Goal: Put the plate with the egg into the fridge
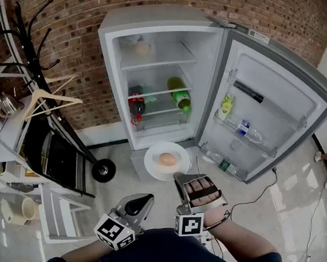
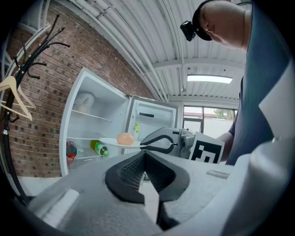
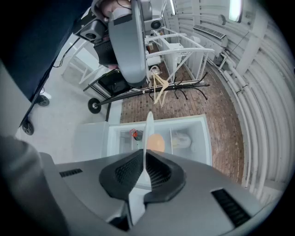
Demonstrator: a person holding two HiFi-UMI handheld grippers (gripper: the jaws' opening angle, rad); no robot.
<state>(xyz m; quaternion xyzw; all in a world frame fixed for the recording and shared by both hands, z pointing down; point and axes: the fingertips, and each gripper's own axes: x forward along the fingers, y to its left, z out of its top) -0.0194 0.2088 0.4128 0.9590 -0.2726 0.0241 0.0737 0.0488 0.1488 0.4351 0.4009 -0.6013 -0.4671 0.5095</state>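
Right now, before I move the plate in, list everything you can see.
fridge: one, white, door open, by brick wall
plate: one, white, before the open fridge
egg: one, pale orange, on plate
green bottle: one, green, middle fridge shelf
dark bottle: one, red top, left of green bottle
coat rack: one, black, far left
hanger: one, wooden, on coat rack
left gripper: one, grey, shut, empty
right gripper: one, grey, shut on plate
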